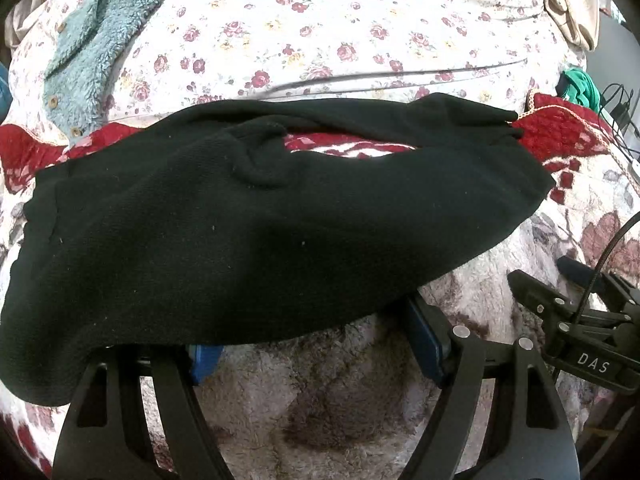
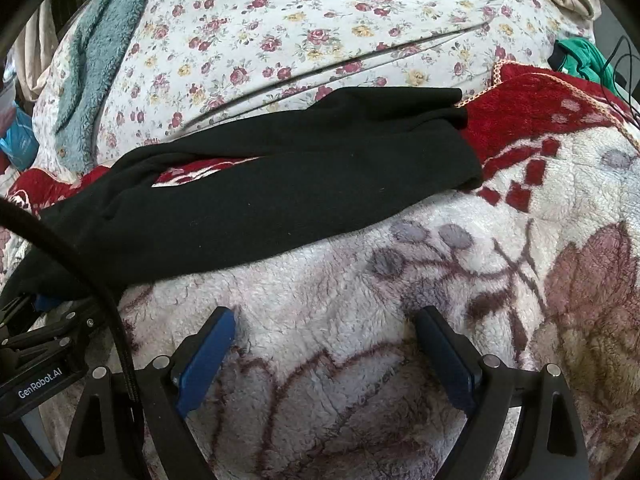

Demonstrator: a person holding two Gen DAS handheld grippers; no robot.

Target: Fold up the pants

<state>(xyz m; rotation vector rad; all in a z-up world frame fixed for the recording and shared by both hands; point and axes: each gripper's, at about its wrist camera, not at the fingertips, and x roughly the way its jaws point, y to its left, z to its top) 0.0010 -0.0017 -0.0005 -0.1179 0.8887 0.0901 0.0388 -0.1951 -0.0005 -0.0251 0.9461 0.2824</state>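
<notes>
Black pants (image 1: 248,216) drape over the spread left tool (image 1: 316,344); right tool (image 2: 324,344) spread, empty.

Two labels can be read, both white letters on black gripper bodies. In the left wrist view, "DAS" stands on the right gripper (image 1: 520,280), at the near right edge. In the right wrist view, "GenRobot.AI" stands on the left gripper (image 2: 24,304), at the near left edge. No other text, number or sign is legible.
</notes>
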